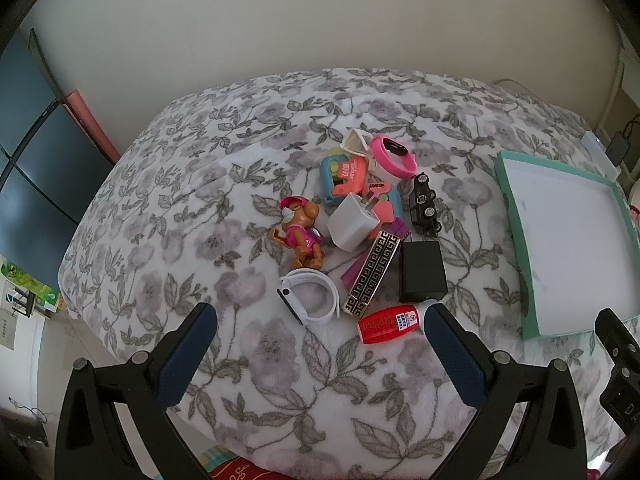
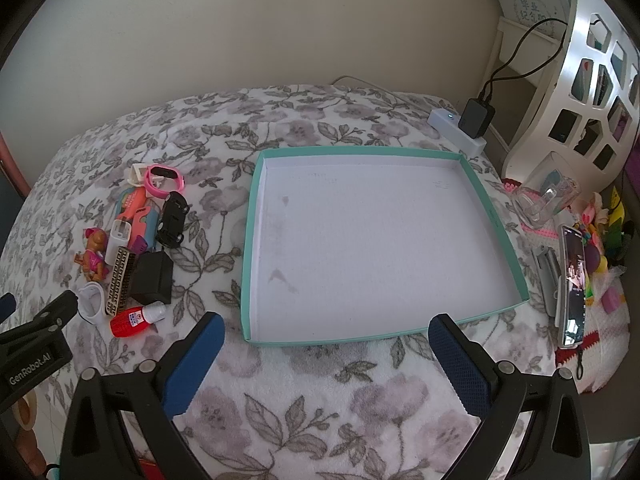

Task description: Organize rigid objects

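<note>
A pile of small objects lies on the floral blanket (image 1: 240, 184): a toy dog (image 1: 300, 232), a white watch (image 1: 308, 298), a white charger (image 1: 354, 222), a black charger (image 1: 422, 272), a patterned bar (image 1: 372, 272), a red bottle (image 1: 390, 322), a black toy car (image 1: 425, 204) and a pink band (image 1: 392, 154). A teal-rimmed white tray (image 2: 256, 240) sits to the right and holds nothing. My left gripper (image 1: 320, 316) is open, just short of the watch and bottle. My right gripper (image 2: 326, 328) is open at the tray's near edge.
A white power strip with a black adapter (image 2: 476, 118) lies behind the tray. A phone (image 2: 572, 284), a clear tape dispenser (image 2: 546, 200) and colourful toys (image 2: 600, 248) sit at the right. A white shelf (image 2: 592, 80) stands at the far right. A wall is behind.
</note>
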Motion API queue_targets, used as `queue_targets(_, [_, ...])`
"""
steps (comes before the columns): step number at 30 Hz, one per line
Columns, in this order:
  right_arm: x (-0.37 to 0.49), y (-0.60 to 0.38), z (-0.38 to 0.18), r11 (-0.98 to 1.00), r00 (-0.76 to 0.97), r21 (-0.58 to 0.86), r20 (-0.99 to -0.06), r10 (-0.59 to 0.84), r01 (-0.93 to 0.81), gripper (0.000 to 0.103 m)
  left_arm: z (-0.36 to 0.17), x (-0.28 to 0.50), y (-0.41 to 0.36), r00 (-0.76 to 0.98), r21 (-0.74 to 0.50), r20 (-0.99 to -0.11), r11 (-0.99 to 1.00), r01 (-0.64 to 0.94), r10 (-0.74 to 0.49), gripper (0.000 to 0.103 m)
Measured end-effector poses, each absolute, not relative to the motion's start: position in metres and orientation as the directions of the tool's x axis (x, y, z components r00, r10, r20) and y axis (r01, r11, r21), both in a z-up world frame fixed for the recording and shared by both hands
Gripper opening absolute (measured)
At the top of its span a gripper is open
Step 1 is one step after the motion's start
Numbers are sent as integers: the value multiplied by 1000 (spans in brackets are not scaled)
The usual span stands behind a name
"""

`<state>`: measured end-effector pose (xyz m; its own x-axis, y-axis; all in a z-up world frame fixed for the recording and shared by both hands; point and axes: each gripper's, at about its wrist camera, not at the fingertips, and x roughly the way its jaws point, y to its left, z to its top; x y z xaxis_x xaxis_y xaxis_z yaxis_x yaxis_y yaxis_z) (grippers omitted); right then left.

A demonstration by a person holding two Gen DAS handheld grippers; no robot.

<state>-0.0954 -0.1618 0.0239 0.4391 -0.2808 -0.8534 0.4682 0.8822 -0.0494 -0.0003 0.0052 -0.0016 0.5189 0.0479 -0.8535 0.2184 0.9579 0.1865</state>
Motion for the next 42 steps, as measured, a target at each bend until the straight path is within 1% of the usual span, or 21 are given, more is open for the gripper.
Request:
queue_targets(36, [-95,-161,23,883,439,-50,-854,-280,466,103,-5,-2,6,513,190,-857,958,215,55,103])
queue_targets(39, [-95,-161,24,884,442,-49,-852,-280,465,103,-4,0,8,507,176,-861,961,213,45,103])
queue_targets(42, [-97,-160,28,885,461,-44,-841,-284,464,103,-5,5,15,481,121,-877,970,212,4,103])
